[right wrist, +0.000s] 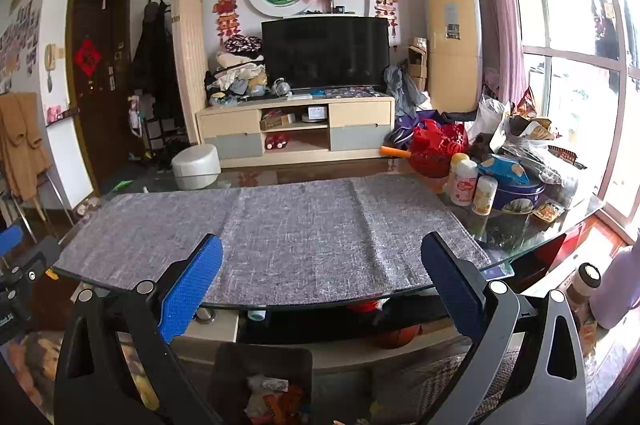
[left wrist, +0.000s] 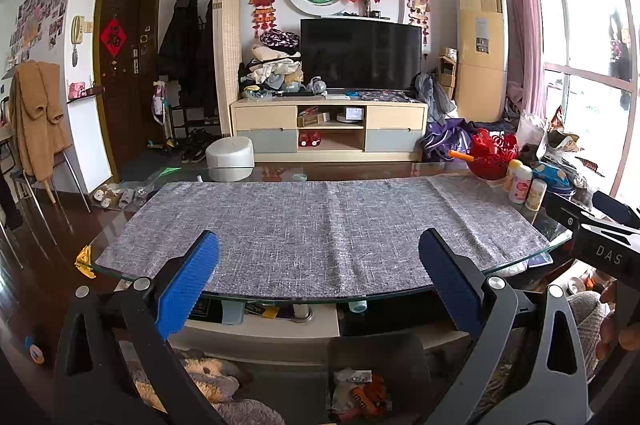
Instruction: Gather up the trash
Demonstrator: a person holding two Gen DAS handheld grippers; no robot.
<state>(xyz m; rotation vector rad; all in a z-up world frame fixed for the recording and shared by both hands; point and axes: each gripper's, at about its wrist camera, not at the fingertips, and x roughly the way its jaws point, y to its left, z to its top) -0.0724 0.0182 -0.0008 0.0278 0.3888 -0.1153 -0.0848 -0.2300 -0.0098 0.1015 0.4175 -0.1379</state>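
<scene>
I hold both the left gripper [left wrist: 318, 265] and right gripper [right wrist: 320, 269] wide open, fingers empty, above the bench's [left wrist: 520, 267] near edge. Trash sits in the bin [right wrist: 264, 385] below; reaching down risks clipping the glass.

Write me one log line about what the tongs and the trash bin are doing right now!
left tongs: open, empty | right tongs: open, empty | grey mat: bare | trash bin: on floor below table, wrappers inside
</scene>
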